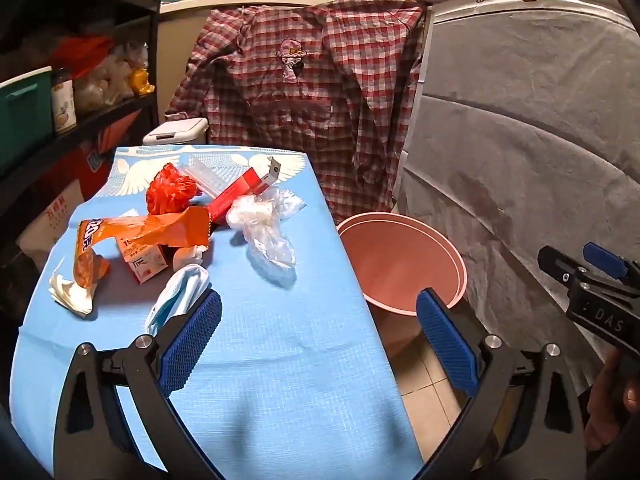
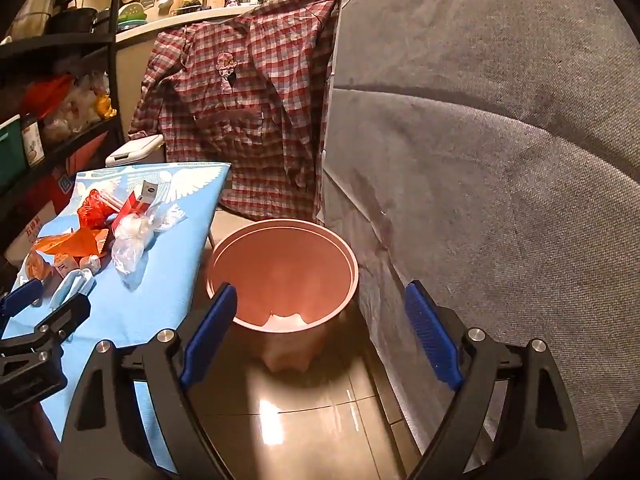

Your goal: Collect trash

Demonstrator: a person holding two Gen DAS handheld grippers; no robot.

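Jaws apart; right gripper (image 1: pixel 592 276) marked "DAS"

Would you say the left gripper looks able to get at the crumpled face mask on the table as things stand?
Probably yes: the left gripper is open and holds nothing, the face mask lies just beyond its left finger on the blue tablecloth, and nothing lies over it.

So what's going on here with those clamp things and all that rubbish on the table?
A person holds a two-finger gripper in each hand and is clearing trash. Both are open and empty: the left gripper hovers over the blue tablecloth, near a crumpled face mask. The right gripper points at the pink bin on the floor beside the table. An orange wrapper, a clear plastic bag and a red box lie on the cloth.
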